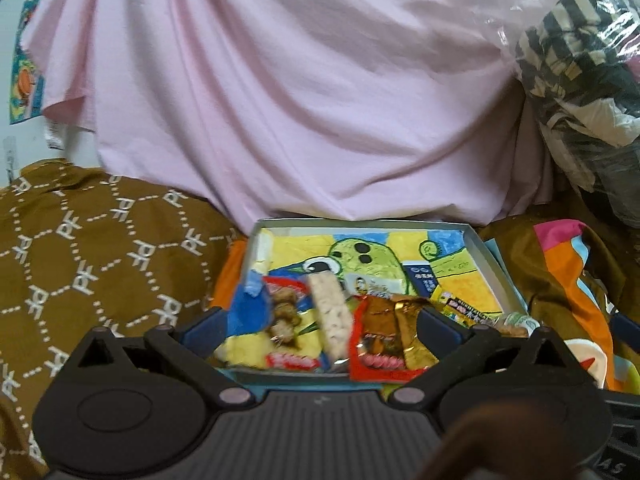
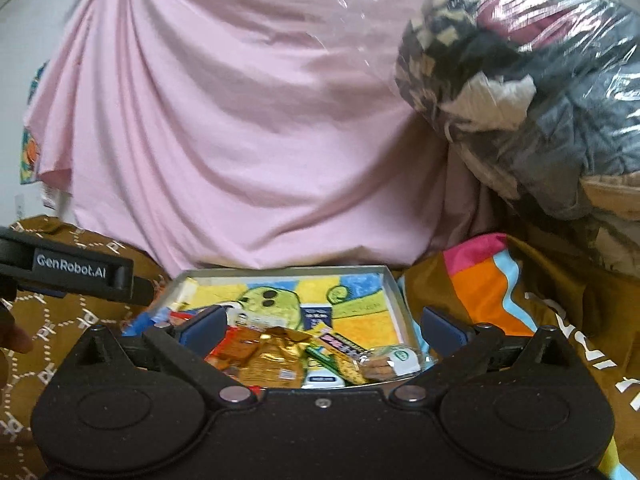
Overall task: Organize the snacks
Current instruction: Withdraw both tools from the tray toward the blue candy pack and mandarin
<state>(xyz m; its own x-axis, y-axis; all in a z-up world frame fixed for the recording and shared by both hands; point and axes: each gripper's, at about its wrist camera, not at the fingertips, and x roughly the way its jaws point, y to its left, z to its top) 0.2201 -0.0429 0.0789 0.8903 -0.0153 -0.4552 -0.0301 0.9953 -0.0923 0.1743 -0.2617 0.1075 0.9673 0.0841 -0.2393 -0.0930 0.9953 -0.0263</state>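
A shallow box with a cartoon drawing on its floor lies on the bed, and its rim shows in the right wrist view too. Several snack packets fill its near half: a red packet, a pale rice bar, a red-and-blue packet, a gold packet, a yellow-green bar and a small green-and-white cookie pack. My left gripper is open just above the near packets, nothing between its fingers. My right gripper is open too, over the box's near right corner.
A brown patterned blanket lies left of the box. A pink sheet hangs behind it. A clear bag of clothes sits at the right, above a colourful cloth. The left gripper's body juts in at the right view's left edge.
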